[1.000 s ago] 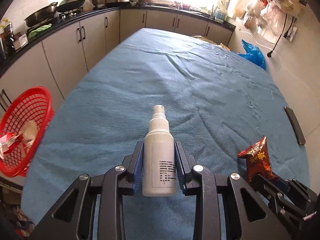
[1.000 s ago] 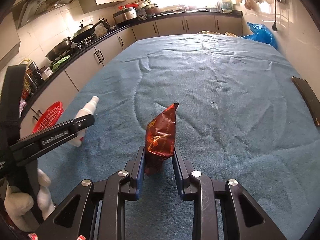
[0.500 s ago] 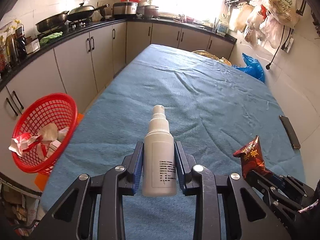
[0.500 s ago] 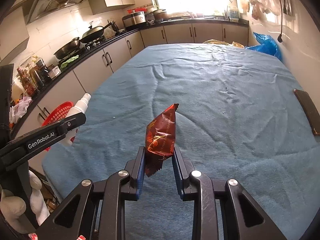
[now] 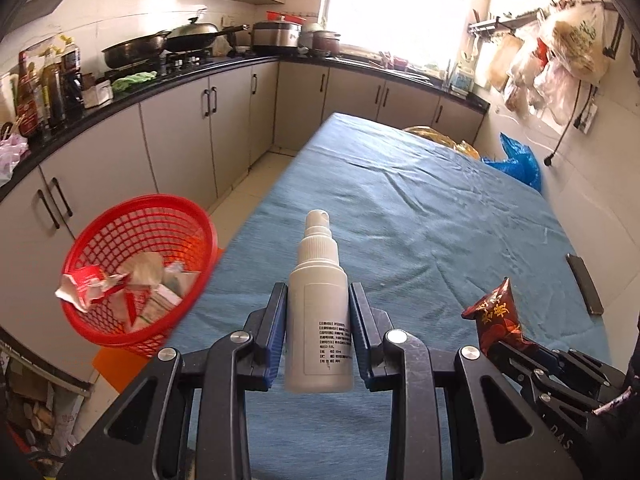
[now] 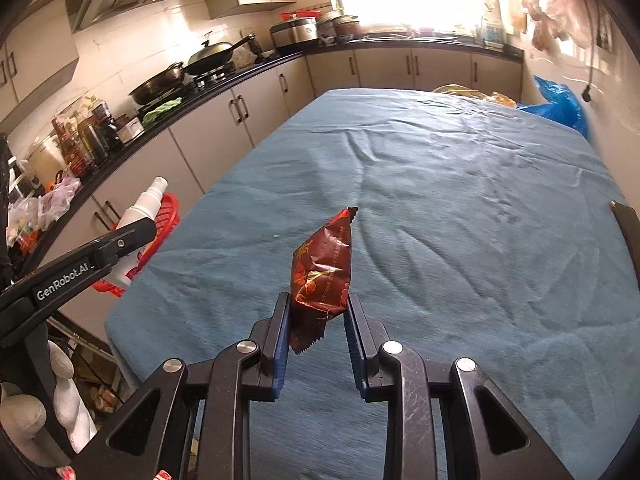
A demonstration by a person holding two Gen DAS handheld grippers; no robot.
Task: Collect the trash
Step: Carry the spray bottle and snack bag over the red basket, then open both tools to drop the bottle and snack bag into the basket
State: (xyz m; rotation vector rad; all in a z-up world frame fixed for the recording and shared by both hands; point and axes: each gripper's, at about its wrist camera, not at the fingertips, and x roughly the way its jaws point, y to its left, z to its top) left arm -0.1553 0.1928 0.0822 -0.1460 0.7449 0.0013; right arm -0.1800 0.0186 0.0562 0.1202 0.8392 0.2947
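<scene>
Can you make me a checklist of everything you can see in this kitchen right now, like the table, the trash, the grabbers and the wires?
Surface: table under a wrinkled blue cloth.
Job's things: white spray bottle and red-brown snack packet, both held above the cloth; red basket beside the table's left edge, already holding crumpled wrappers.
Clutter: dark flat object at the cloth's right edge; blue bag at the far corner.
Grippers: left gripper jaws closed on the bottle; right gripper jaws closed on the packet.
Cables: black cord hanging on the right wall.
Surroundings: counter with pans, cabinets, bright window.
</scene>
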